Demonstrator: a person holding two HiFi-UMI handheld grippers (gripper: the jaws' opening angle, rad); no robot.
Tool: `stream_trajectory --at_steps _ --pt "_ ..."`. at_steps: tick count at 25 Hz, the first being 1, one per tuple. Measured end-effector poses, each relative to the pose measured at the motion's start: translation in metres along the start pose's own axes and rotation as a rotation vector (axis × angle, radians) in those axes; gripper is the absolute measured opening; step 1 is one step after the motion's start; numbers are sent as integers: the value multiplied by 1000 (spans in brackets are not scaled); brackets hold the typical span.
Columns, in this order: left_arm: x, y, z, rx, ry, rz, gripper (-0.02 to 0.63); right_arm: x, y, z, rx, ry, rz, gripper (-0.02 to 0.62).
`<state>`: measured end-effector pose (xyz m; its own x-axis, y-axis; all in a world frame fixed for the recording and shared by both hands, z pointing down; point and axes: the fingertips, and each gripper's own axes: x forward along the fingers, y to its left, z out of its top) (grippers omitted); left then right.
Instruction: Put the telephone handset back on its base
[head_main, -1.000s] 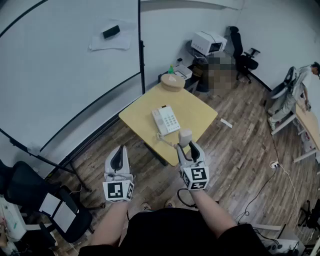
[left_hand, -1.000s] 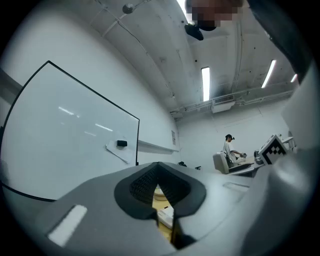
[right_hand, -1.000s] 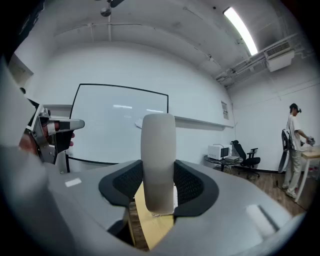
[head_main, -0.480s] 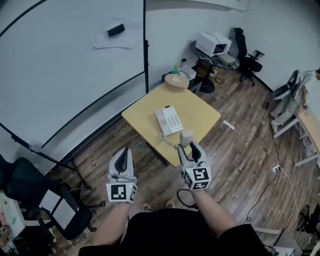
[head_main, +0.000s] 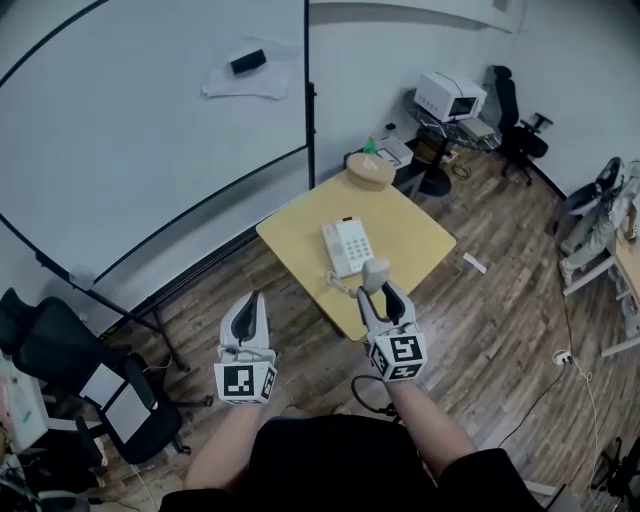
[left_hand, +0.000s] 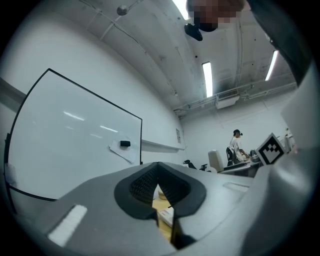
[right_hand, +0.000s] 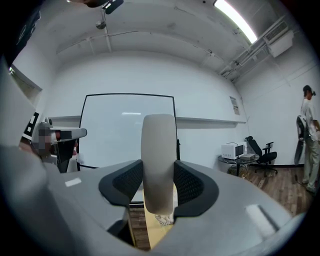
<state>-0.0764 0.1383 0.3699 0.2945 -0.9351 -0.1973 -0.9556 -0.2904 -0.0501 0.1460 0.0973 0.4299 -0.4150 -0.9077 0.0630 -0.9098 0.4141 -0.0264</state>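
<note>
me: right gripper grips the handset; left gripper pinched closed, empty | worry: I pull, curly cord drags the phone base

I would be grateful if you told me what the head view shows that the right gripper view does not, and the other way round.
Only the head view: the telephone base and the round tan object at the far corner of the table.
Only the right gripper view: the pads of the right gripper pressing both sides of the handset, a ceiling light, and a person standing at the far right.
Both: the handset, some of the yellow table, the whiteboard and the microwave.
</note>
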Motion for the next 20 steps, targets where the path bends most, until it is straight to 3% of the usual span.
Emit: stream_trajectory --at_steps 11,20 --pt "54 20 -18 18 26 36 0 52 -28 1 25 -3 45 204" --pt "160 71 -61 -39 33 -35 0 124 -39 -11 16 66 25 204"
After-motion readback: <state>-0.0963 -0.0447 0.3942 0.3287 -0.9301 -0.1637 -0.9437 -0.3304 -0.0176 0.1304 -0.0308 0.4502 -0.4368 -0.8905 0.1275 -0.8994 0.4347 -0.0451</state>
